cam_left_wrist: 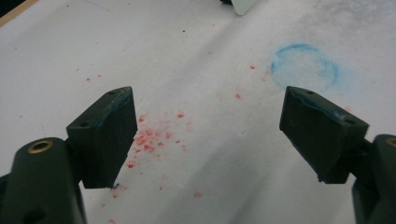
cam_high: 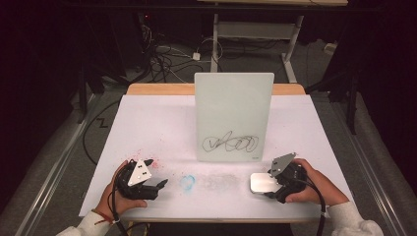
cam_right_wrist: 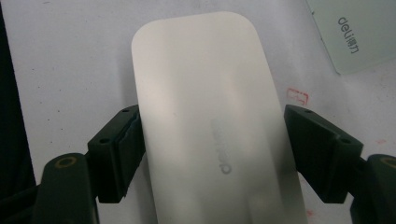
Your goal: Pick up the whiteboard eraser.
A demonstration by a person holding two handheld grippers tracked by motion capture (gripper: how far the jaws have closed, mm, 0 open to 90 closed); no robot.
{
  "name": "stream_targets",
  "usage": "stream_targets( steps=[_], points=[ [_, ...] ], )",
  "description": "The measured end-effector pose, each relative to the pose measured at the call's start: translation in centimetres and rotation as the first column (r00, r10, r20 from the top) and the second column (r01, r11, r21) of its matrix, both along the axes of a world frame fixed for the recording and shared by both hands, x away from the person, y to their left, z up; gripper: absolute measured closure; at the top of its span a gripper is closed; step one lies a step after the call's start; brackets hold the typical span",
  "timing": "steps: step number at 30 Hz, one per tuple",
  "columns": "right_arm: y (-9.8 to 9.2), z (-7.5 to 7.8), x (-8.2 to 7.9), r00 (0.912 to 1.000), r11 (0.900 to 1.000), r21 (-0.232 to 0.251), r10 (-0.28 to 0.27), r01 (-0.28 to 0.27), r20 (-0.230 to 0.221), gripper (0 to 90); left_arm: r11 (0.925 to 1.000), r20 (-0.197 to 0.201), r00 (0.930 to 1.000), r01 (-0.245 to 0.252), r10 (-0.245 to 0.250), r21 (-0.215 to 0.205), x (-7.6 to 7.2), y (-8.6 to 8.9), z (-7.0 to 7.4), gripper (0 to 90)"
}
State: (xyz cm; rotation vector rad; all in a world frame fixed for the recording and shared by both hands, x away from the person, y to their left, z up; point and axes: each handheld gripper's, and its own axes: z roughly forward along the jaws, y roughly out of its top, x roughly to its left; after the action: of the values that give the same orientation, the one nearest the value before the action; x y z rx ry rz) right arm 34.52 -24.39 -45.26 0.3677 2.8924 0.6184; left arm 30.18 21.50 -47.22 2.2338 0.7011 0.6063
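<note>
Right gripper (cam_high: 268, 183) grasps a smooth, white, round-cornered eraser (cam_right_wrist: 210, 121) by its long sides. Left gripper (cam_high: 160, 186) released over matte white table (cam_high: 147, 128), red specks (cam_left_wrist: 149, 140) beneath.

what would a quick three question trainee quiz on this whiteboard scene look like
1. True or false: the scribble on the upright whiteboard is black.
2. What sits between the jaws of the right gripper?
A. a marker pen
B. a white eraser block
C. a cloth
3. Fill in: between the two hands, the table sheet carries a faint ring coloured ____.

Key
1. True. The looping lines sit low on the board.
2. B. The white eraser lies flat on the table, a jaw at each long side, pads at its edges.
3. Blue. Red specks lie under the left gripper, whose jaws stand wide apart with nothing between them.
</note>
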Motion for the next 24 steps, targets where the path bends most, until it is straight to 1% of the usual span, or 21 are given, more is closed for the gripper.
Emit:
stream_targets(
  steps=[1, 2, 3, 4, 5, 6, 7, 8, 9, 11, 12, 14, 15, 17, 18, 20, 23, 24],
  points=[
    [-0.1, 0.0, 0.1, 1.0000, 1.000, 0.006, 0.004, -0.004, 0.005, 25.4, 1.0000, -0.012, 0.9999, -0.001, 0.001, -0.006, 0.0, 0.0, 0.0, 18.5],
    [-0.3, 0.2, 0.0, 1.0000, 1.000, 0.013, -0.002, 0.002, 0.002, 28.3, 1.0000, -0.012, 0.9999, -0.001, 0.001, -0.006, 0.0, 0.0, 0.0, 18.4],
    [-0.4, 0.2, 0.1, 1.0000, 1.000, 0.032, 0.000, 0.000, 0.002, 30.4, 1.0000, -0.010, 0.9999, 0.001, -0.001, -0.007, 0.0, 0.0, 0.0, 18.4],
    [-0.6, 0.3, 0.1, 1.0000, 0.999, 0.044, -0.005, 0.004, 0.005, 30.4, 1.0000, -0.010, 0.9999, 0.001, -0.001, -0.007, 0.0, 0.0, 0.0, 18.4],
    [-0.6, 0.4, -0.1, 0.9998, 0.999, 0.044, -0.016, 0.016, 0.008, 30.4, 1.0000, 0.003, 1.0000, 0.006, -0.006, -0.005, 0.0, 0.0, 0.0, 18.5],
    [-0.6, 0.4, -0.1, 0.9997, 0.999, 0.045, -0.010, 0.009, 0.024, 30.4, 1.0000, -0.007, 1.0000, 0.004, -0.004, -0.009, -0.1, 0.0, 0.0, 18.5],
    [-0.6, 0.4, -0.2, 0.9996, 0.999, 0.044, -0.003, 0.002, 0.026, 30.4, 1.0000, -0.007, 1.0000, 0.004, -0.004, -0.009, -0.1, 0.0, 0.0, 18.4],
    [-0.5, 0.4, -0.3, 0.9995, 0.999, 0.040, -0.004, 0.003, 0.030, 30.4, 1.0000, 0.009, 1.0000, 0.004, -0.004, -0.004, -0.1, 0.0, 0.1, 18.4],
    [-0.5, 0.4, -0.4, 0.9995, 0.999, 0.045, -0.005, 0.004, 0.032, 30.5, 1.0000, 0.010, 0.9999, 0.005, -0.005, -0.009, -0.1, 0.0, 0.1, 18.4],
    [-0.4, 0.4, -0.5, 0.9991, 0.998, 0.069, -0.006, 0.003, 0.042, 30.5, 1.0000, 0.013, 0.9999, 0.001, -0.001, -0.009, -0.1, 0.1, 0.1, 18.4],
    [-0.4, 0.6, -0.6, 0.9986, 0.997, 0.070, -0.012, 0.008, 0.052, 30.5, 1.0000, 0.013, 0.9999, 0.001, -0.001, -0.009, -0.1, 0.1, 0.1, 18.4],
    [-0.5, 0.9, -0.7, 0.9973, 0.995, 0.100, -0.020, 0.013, 0.070, 30.5, 1.0000, 0.012, 0.9999, -0.004, 0.004, -0.007, -0.1, 0.2, 0.0, 18.4],
    [-0.6, 1.0, -0.7, 0.9962, 0.993, 0.118, -0.028, 0.018, 0.082, 30.5, 0.9999, 0.011, 0.9999, -0.008, 0.008, -0.015, -0.1, 0.3, 0.0, 18.4],
    [-0.8, 1.4, -0.8, 0.9933, 0.988, 0.148, -0.054, 0.038, 0.103, 30.5, 0.9999, 0.017, 0.9998, -0.011, 0.011, -0.010, -0.1, 0.3, 0.0, 18.4],
    [-0.8, 1.5, -0.8, 0.9917, 0.985, 0.164, -0.063, 0.044, 0.112, 30.5, 0.9998, 0.018, 0.9998, -0.013, 0.013, -0.015, -0.1, 0.3, 0.0, 18.4],
    [-1.0, 1.7, -0.8, 0.9871, 0.981, 0.186, -0.084, 0.058, 0.137, 30.5, 0.9998, 0.019, 0.9997, -0.012, 0.013, -0.016, 0.0, 0.3, 0.0, 18.4],
    [-1.1, 2.0, -0.8, 0.9802, 0.973, 0.216, -0.116, 0.080, 0.160, 30.5, 0.9998, 0.019, 0.9998, -0.004, 0.005, -0.017, 0.1, 0.2, -0.1, 18.4],
    [-1.1, 2.1, -0.8, 0.9765, 0.971, 0.223, -0.131, 0.091, 0.171, 30.5, 0.9999, 0.018, 0.9998, -0.002, 0.002, -0.017, 0.1, 0.2, -0.1, 18.4]
  ],
)
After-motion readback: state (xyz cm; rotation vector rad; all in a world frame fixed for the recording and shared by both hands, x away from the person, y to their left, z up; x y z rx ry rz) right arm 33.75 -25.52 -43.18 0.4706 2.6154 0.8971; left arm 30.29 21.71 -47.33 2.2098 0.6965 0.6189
